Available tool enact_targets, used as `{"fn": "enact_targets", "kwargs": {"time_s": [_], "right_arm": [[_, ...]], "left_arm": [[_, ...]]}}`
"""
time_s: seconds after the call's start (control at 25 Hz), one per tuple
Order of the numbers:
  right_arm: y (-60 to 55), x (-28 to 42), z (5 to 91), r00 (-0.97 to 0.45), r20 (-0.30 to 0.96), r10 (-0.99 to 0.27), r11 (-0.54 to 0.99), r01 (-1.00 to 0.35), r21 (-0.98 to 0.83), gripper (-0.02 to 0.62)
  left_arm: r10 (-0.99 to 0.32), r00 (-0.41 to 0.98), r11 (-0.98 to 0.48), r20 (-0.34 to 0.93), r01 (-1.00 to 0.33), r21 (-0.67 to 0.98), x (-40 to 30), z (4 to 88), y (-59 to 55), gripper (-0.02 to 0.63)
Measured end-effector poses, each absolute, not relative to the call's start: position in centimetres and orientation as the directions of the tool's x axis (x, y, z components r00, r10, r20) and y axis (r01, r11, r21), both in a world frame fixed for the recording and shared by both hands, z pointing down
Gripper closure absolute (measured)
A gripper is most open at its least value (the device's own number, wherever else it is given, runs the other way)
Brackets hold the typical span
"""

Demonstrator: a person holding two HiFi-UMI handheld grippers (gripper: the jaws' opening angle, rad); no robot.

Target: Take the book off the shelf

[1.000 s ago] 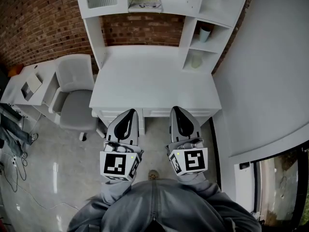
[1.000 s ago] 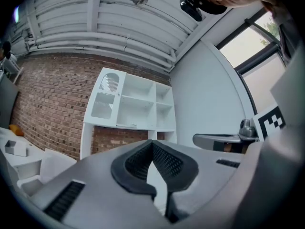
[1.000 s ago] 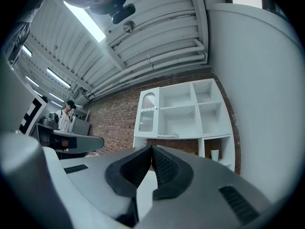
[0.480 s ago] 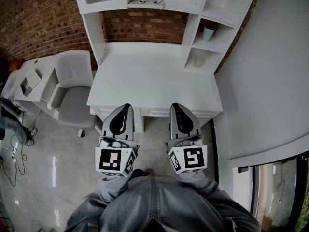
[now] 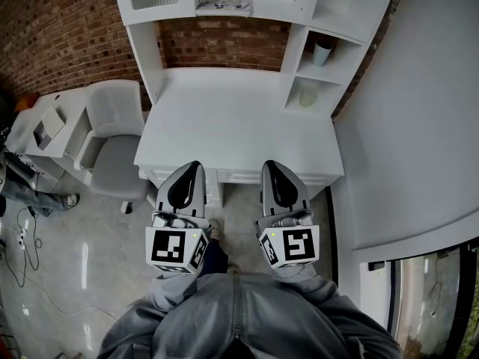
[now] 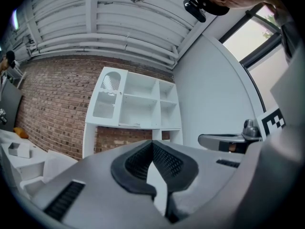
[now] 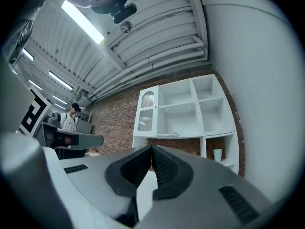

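Note:
The book lies flat on the middle shelf of the white shelf unit above the desk; in the right gripper view the book shows as a thin slab, and in the left gripper view the book is barely visible. My left gripper and right gripper are side by side in front of the desk's near edge, far short of the shelf. Both are shut with nothing between the jaws. The left gripper and right gripper point up toward the shelf unit.
A white desk stands under the shelves. A cup and a pale bowl sit in the right-hand cubbies. A grey office chair stands left of the desk. The brick wall is behind, a white wall at right.
The view has shifted slightly; both grippers have moved a little nearer the desk's edge. Both stayed shut.

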State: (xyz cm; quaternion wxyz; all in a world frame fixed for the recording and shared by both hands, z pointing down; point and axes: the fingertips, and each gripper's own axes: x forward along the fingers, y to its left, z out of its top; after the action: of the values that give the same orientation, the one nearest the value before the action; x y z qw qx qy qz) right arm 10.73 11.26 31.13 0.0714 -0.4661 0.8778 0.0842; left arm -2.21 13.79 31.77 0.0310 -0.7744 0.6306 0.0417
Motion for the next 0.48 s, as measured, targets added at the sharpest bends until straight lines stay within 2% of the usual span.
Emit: {"fn": "enact_targets", "kwargs": {"time_s": [0.48], "right_arm": [[8.7, 9.6, 31.0, -0.549, -0.220, -0.806, 0.550, -0.833, 0.065, 0.569]], "left_arm": [[-0.968, 0.225, -0.225, -0.108, -0.974, -0.010, -2.9, 31.4, 10.8, 0.601]]}}
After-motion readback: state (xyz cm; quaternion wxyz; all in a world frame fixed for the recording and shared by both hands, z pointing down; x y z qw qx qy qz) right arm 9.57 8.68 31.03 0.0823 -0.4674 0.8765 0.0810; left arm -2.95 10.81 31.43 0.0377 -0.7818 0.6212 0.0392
